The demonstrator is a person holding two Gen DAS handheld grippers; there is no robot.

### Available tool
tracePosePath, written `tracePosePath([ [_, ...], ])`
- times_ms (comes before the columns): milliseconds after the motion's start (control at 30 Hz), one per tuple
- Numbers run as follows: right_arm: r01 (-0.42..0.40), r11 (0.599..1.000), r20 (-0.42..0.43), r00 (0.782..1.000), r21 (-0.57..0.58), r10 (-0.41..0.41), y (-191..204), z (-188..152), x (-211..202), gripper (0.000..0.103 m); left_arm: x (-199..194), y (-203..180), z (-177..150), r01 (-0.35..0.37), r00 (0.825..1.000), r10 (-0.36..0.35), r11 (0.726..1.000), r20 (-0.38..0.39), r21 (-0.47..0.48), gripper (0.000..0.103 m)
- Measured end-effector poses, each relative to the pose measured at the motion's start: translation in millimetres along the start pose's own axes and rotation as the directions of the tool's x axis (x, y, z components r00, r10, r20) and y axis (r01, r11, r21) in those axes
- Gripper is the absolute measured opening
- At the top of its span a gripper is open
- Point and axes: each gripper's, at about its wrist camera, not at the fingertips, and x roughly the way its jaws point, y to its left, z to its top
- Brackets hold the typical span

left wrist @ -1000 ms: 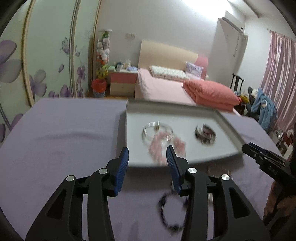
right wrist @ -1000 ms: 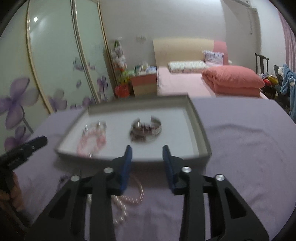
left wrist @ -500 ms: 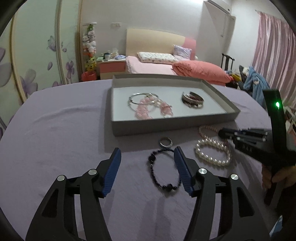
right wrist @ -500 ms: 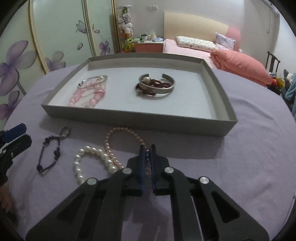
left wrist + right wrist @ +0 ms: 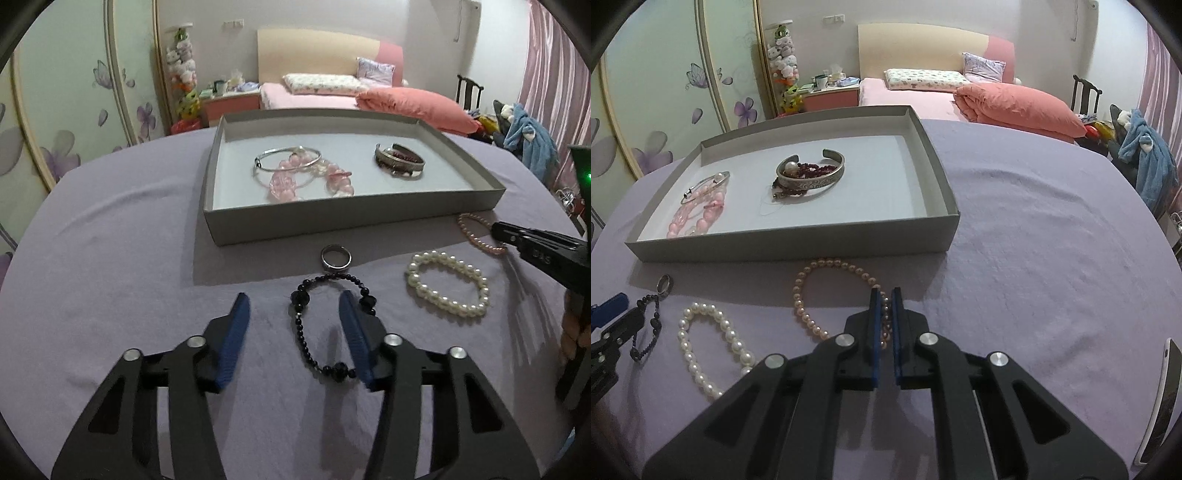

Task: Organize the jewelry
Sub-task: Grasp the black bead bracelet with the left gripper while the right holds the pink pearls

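Honestly, looks dicey on both sides. Over at the right tongs [image 5: 885, 291]: squeezed together, seemingly clamped on one strand of the pink pearl bracelet [image 5: 796, 295], with the rest of the loop trailing off to their left on the purple cloth [image 5: 110, 277]. Over at the left tongs [image 5: 293, 295]: apart but closing, straddling the left strand of the black bead bracelet [image 5: 300, 325], not pressing on it yet. Worth noting: right-hand pad hanging over the bracelet's other side, hiding part of it. Just ahead of those tips, a ring [image 5: 336, 266], nearly touching the black beads. Further ahead, the grey tray [image 5: 332, 225], already holding bangles and pink beads. Off to the right of the left tongs, a white pearl bracelet [image 5: 439, 258], untouched.

Could go wrong a few ways:
- Might just shove the black loop sideways, or knock the ring along, by closing off-centre like that.
- Might pinch round beads rather than cord, then lose them mid-lift.
- Might snag the pink loop on the tray's front wall if lifted too low.
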Motion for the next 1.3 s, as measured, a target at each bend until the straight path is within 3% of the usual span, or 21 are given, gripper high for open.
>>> tracePosePath([
  [133,-0.004,1.000,0.000,1.000,-0.003,0.004,0,0,-1,0.007,7,-5,4,-0.030,0.999,0.030,0.999,-0.017,0.026,0.039],
  [600,-0.011,1.000,-0.001,1.000,-0.016,0.011,1,-1,-2,0.008,12,-7,9,-0.036,0.999,0.037,0.999,-0.019,0.036,0.039],
  [667,-0.008,1.000,-0.001,1.000,-0.019,0.008,2,-1,-2,0.008,11,-7,9,-0.033,0.999,0.033,0.999,-0.018,0.038,0.033],
  [700,-0.005,1.000,-0.001,1.000,-0.021,0.005,3,-1,-1,0.007,11,-8,9,-0.036,0.999,0.037,0.999,-0.015,0.039,0.017],
  [733,-0.005,1.000,-0.001,1.000,-0.022,0.005,3,-1,-1,0.007,11,-7,9,-0.040,0.999,0.040,0.998,-0.015,0.039,0.012],
  [900,-0.060,0.998,0.001,0.998,0.004,0.060,-1,-7,-7,0.006,9,-1,7,-0.039,0.999,0.040,0.999,-0.014,0.029,0.012],
  [1067,-0.137,0.990,0.075,0.988,0.038,0.134,-4,-14,-30,0.006,-2,19,3,-0.025,1.000,0.025,0.999,0.010,-0.030,0.012],
  [1300,-0.245,0.967,0.217,0.950,0.072,0.224,-2,-15,-71,0.006,-37,35,3,0.038,0.992,-0.023,0.992,0.128,-0.121,0.012],
])
